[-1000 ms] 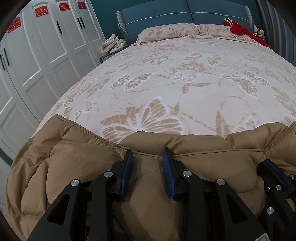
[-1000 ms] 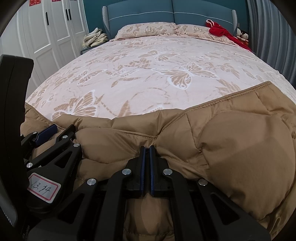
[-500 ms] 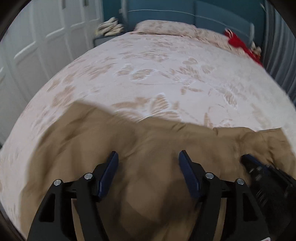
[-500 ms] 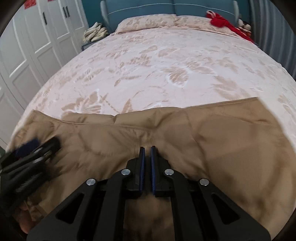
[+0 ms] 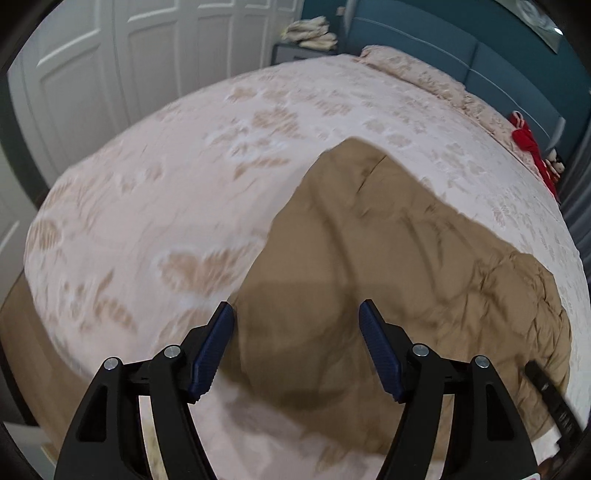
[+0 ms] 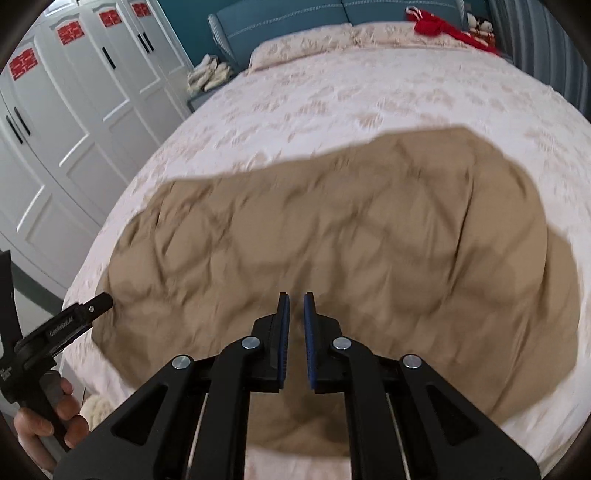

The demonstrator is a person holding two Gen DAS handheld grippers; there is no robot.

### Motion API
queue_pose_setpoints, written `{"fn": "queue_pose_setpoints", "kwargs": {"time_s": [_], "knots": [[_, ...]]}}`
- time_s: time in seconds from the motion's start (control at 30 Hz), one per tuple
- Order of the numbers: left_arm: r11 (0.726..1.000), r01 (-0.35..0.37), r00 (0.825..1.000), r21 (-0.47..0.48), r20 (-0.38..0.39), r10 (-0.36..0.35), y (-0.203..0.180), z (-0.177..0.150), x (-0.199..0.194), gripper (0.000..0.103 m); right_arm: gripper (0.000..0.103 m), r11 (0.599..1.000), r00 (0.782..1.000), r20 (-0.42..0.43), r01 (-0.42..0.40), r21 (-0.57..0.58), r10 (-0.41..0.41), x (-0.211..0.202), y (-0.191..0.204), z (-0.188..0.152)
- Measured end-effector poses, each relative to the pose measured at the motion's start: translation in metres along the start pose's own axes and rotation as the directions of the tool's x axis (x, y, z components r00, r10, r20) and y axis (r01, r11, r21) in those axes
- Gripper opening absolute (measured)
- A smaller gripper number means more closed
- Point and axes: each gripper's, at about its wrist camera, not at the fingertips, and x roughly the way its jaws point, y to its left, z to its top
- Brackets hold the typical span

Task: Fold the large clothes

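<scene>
A tan quilted jacket (image 6: 332, 229) lies spread on the butterfly-print bedspread (image 6: 369, 92), near the foot of the bed. In the left wrist view the jacket (image 5: 369, 240) runs from centre to lower right, one corner pointing up the bed. My left gripper (image 5: 295, 306) hovers above its left edge, jaws wide open and empty. My right gripper (image 6: 296, 295) hangs over the jacket's near middle, its pads parted by a narrow slit with nothing between them. The left gripper (image 6: 74, 321) also shows at the right view's left edge, held by a hand (image 6: 55, 413).
White wardrobe doors (image 6: 74, 110) stand along the bed's left side. A teal headboard (image 6: 295, 14), pillows and a red item (image 6: 436, 24) are at the far end. A pale pile (image 6: 210, 75) rests on a bedside stand. A floor strip (image 5: 22, 332) borders the bed's left edge.
Both grippers have let go of the jacket's far edge and lifted back from it. The left jaws opened wide and swung left; the right jaws parted slightly. The jacket now lies flat.
</scene>
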Motion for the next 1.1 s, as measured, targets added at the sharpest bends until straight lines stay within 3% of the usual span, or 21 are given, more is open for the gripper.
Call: {"fn": "queue_pose_setpoints", "kwargs": {"time_s": [0.07,0.23,0.37,0.53,0.73,0.93,1.0,1.1], "knots": [[0.999,0.024,1.000,-0.028,0.002,-0.024,0.011,-0.011,-0.008,0.068,0.008,1.000,1.000,-0.027,-0.012,-0.003,0.012,0.001,0.007,-0.019],[0.991,0.070,0.996,-0.113,-0.041,-0.075,0.039,-0.029,-0.010,0.068,0.007,0.994,0.998,-0.041,0.044,-0.104,-0.048,0.012,0.017,-0.041],[0.982,0.104,0.992,-0.159,-0.058,-0.114,0.049,-0.037,-0.006,0.068,0.008,0.999,0.999,-0.019,0.025,-0.037,-0.026,0.000,0.013,-0.029],[0.971,0.128,0.987,-0.202,-0.068,-0.145,0.052,-0.037,0.008,0.071,0.008,0.998,0.998,0.023,0.060,-0.027,-0.060,0.008,0.020,0.003],[0.932,0.174,0.980,-0.319,-0.039,-0.196,0.074,-0.040,-0.007,0.071,0.007,0.996,0.995,-0.054,0.082,-0.020,-0.083,0.047,0.018,0.003],[0.868,0.267,0.942,-0.418,-0.078,-0.327,0.073,-0.046,0.015,0.071,0.007,0.993,0.994,-0.042,0.097,-0.061,-0.100,0.058,0.017,-0.006],[0.865,0.283,0.938,-0.414,-0.069,-0.340,0.065,-0.044,0.019,0.076,0.006,0.993,0.994,-0.041,0.097,-0.075,-0.100,0.059,0.017,-0.008],[0.866,0.306,0.932,-0.395,-0.063,-0.358,0.051,-0.037,0.025,0.076,0.006,0.993,0.995,-0.041,0.091,-0.080,-0.094,0.061,0.017,-0.008]]}}
